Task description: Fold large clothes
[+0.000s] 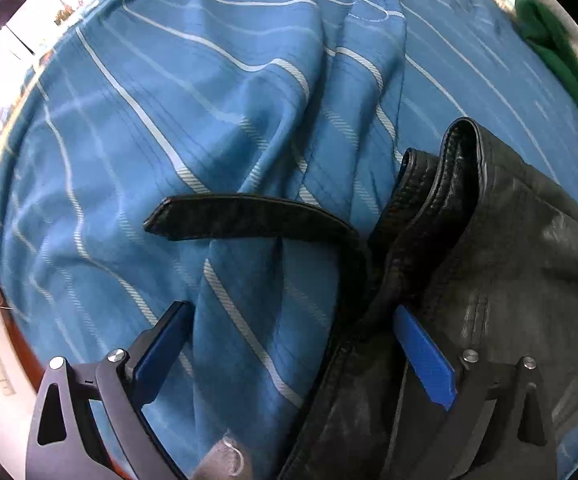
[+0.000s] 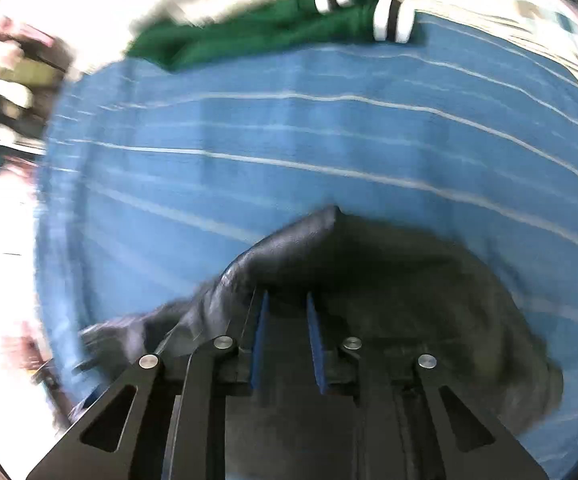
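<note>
A black leather garment point(image 1: 489, 280) lies on a blue striped sheet point(image 1: 169, 100); its collar edge curls up and a black strap point(image 1: 249, 212) lies out to the left. My left gripper point(image 1: 293, 316) is open, low over the garment's edge, with the blue pads spread wide on either side of the sheet fold and the leather hem. In the right wrist view, my right gripper point(image 2: 286, 300) has its pads close together on a fold of the black garment point(image 2: 409, 280), which bunches in front of and under the fingers. The view is blurred.
A green garment point(image 2: 257, 36) with white and black cuffs lies at the far edge of the blue sheet point(image 2: 329, 140); it also shows in the left wrist view point(image 1: 561, 56). The bed's edge and bright floor are at the left.
</note>
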Available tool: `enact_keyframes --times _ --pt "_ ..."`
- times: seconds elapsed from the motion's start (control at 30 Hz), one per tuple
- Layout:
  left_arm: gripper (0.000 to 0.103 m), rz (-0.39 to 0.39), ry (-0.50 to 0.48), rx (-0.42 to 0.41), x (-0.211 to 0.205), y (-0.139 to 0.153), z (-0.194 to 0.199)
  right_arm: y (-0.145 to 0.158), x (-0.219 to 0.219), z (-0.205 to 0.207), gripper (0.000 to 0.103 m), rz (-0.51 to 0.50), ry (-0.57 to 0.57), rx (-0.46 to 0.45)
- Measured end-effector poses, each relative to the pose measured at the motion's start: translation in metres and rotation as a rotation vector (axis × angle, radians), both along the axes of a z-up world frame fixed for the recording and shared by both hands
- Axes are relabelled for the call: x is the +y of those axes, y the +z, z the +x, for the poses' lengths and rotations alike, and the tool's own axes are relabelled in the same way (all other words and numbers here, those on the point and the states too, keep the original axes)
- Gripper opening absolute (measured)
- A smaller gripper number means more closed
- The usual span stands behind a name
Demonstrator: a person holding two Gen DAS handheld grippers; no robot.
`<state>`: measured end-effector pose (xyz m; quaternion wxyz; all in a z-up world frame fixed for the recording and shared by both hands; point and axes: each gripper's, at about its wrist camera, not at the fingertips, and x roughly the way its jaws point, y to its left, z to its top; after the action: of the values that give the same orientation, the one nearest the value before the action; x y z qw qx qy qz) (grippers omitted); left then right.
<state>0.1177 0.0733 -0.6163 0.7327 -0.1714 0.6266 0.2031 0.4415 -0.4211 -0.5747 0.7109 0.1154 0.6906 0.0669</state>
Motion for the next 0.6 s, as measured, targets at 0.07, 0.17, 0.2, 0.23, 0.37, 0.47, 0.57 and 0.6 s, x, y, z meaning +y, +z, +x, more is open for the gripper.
enact_keyframes --times 0.07,0.17,0.2,0.23,0.37,0.47,0.57,0.6 --pt "0.103 -0.036 0.011 -0.049 0.007 -0.002 -0.005 -0.041 -0.009 0.016 0.019 0.013 -0.068 0.086" --pt "0.103 -0.06 0.021 -0.059 0.013 -0.003 -0.007 -0.034 -0.007 0.03 0.019 -0.016 -0.076 0.14" --pt "0.103 -0.064 0.02 -0.048 0.015 -0.001 -0.007 -0.027 -0.008 0.029 0.019 -0.018 -0.074 0.145" --pt "0.103 -0.07 0.028 -0.037 0.019 0.001 -0.007 -0.014 -0.01 0.026 0.019 -0.01 -0.076 0.132" --pt "0.103 -0.063 0.111 -0.045 0.03 0.027 -0.018 0.053 -0.006 -0.014 0.02 0.047 0.019 0.015" --pt "0.103 0.039 0.138 -0.05 0.03 0.056 -0.033 0.063 0.024 -0.03 0.02 0.133 0.121 0.06" --pt "0.103 0.107 0.132 -0.039 0.024 0.075 -0.04 0.035 0.057 -0.029 0.02 0.123 0.174 0.093" --pt "0.103 0.126 0.126 -0.041 0.02 0.081 -0.039 0.023 0.063 -0.024 0.02 0.112 0.167 0.093"
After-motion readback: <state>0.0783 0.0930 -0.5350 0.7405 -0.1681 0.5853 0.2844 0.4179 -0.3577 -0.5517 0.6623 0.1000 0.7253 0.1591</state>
